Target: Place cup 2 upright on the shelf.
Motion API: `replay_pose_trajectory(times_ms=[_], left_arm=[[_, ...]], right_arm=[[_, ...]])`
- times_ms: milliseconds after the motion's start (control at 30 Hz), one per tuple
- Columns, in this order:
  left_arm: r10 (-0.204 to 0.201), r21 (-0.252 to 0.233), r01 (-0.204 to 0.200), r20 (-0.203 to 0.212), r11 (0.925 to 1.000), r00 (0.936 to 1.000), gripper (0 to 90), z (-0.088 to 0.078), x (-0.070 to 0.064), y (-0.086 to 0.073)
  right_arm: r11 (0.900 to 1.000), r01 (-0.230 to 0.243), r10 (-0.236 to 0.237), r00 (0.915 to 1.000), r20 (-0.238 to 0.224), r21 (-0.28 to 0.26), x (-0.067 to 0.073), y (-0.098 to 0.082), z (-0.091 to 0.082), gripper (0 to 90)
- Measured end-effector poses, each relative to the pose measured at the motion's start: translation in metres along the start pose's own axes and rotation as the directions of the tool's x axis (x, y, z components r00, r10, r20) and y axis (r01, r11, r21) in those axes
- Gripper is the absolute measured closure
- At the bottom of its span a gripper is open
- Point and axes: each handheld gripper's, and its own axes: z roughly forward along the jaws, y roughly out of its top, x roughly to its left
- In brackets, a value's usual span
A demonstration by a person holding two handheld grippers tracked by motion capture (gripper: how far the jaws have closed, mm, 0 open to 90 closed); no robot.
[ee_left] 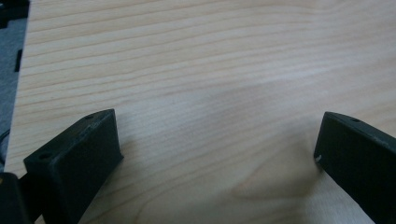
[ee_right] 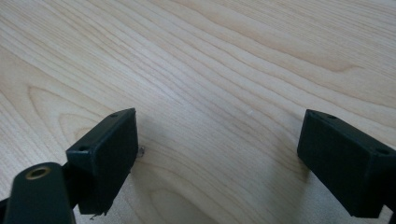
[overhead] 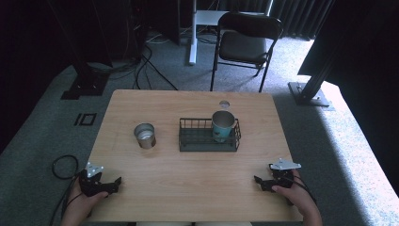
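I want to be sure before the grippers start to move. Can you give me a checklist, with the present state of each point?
1. Left gripper open, nothing between its jaws: ok; the left gripper view has bare table between them.
2. Right gripper open and free: ok, same in the right gripper view.
3. Steel cup upright and apart from the basket: ok.
4. Teal cup upright inside the basket, at its right end: ok.
5. Room left in the basket beside the teal cup: ok, its left part looks free.
6. Steel cup empty: cannot tell, the inside only shines.
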Motion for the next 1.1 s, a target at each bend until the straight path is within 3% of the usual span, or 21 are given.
replay_pose_trajectory(times_ms=[333, 500, 900, 1100], left_arm=[[0.066, 0.002, -0.066, 0.035, 0.9978, 0.9972, 0.9, -0.005, 0.0, -0.003], [0.056, -0.018, -0.055, 0.066, 0.9983, 0.9962, 0.9, -0.004, -0.003, 0.0], [0.08, -0.055, -0.074, 0.112, 0.9957, 0.9906, 0.9, 0.0, -0.015, 0.012], [0.083, -0.071, -0.075, 0.116, 0.9946, 0.9898, 0.9, 0.003, -0.019, 0.019]], right_arm=[[1.0, 0.0, 0.0, 1.0, 0.0, 0.0, 0.0, 0.0, 0.0, 11.9], [1.0, -0.001, 0.001, 1.0, -0.001, 0.0, 0.0, 0.0, 0.0, 11.9], [1.0, 0.0, 0.0, 1.0, 0.0, 0.0, 0.0, 0.0, 0.0, 11.9], [1.0, 0.0, 0.0, 1.0, 0.0, 0.0, 0.0, 0.0, 0.0, 11.8]])
